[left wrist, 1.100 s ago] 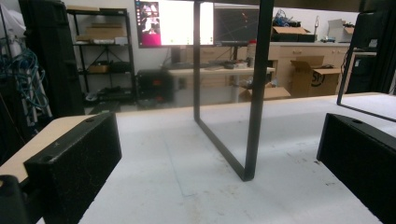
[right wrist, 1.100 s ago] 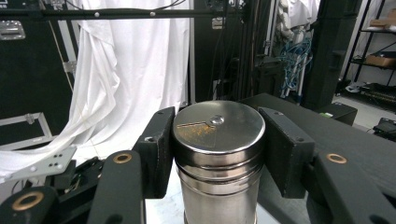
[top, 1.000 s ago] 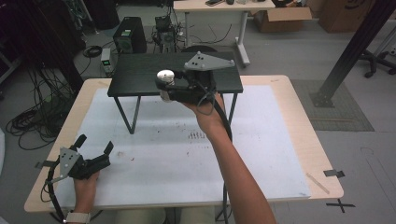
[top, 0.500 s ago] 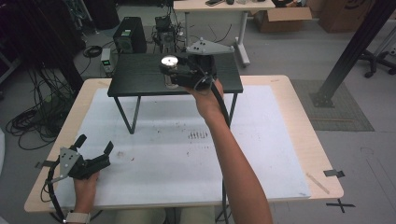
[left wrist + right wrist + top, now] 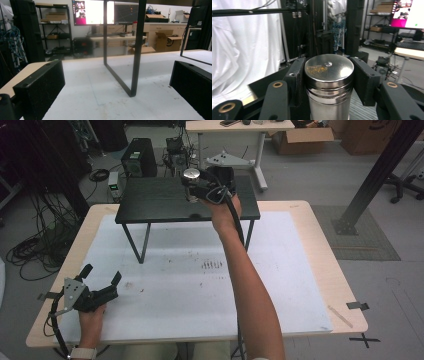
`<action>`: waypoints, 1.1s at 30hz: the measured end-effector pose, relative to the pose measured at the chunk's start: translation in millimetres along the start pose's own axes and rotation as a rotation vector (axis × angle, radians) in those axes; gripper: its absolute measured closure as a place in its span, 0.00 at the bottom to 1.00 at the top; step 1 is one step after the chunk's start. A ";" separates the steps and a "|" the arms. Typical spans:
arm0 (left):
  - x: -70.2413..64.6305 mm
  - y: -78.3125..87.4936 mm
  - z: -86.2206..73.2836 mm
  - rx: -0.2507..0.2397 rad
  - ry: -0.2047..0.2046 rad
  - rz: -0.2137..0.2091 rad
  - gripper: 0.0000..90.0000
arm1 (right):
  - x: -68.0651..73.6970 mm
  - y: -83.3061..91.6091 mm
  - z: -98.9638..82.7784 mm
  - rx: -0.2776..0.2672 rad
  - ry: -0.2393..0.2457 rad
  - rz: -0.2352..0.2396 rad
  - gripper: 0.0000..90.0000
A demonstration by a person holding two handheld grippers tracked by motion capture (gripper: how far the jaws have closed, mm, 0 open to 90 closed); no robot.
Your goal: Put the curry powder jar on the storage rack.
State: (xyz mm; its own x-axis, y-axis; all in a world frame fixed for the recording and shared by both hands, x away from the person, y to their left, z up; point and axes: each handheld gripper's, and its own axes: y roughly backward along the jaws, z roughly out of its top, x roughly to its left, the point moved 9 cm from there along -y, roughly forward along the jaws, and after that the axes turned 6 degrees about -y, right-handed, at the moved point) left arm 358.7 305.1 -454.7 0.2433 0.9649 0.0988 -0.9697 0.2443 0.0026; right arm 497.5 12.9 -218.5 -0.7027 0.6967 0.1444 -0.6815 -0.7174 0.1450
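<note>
Right tongs point(image 5: 328, 82) are clamping an upright steel canister point(image 5: 329, 82) above the black stand point(image 5: 150, 200) while left tongs point(image 5: 102, 282) are resting agape on the white surface point(image 5: 200, 290).

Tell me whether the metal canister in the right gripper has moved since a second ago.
Yes. The metal canister, clamped in the right gripper, has travelled away from the person, from the black stand's near edge toward its far edge.

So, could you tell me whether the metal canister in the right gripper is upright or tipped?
Upright. The metal canister stands vertical with its lid level on top, clamped between the right gripper jaws above the black stand.
</note>
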 end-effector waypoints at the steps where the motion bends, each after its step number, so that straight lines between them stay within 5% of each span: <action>1: 0.0 -0.1 0.0 0.000 0.000 0.000 0.00 | -3.1 -1.1 -0.7 0.001 -0.003 -0.008 0.54; 10: 0.1 0.3 0.1 -0.002 0.001 0.000 0.00 | -25.7 -15.2 -9.5 0.022 -0.033 -0.096 0.54; 33: -0.1 0.3 0.2 -0.003 0.000 -0.001 0.00 | -41.6 -26.3 -26.8 0.084 -0.077 -0.107 0.54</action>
State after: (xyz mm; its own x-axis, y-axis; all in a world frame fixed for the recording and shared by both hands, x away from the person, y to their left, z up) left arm 358.3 305.0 -454.5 0.2441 0.9647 0.0986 -0.9694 0.2454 -0.0005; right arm 539.2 2.8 -254.6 -0.6070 0.7695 0.1983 -0.7298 -0.6386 0.2441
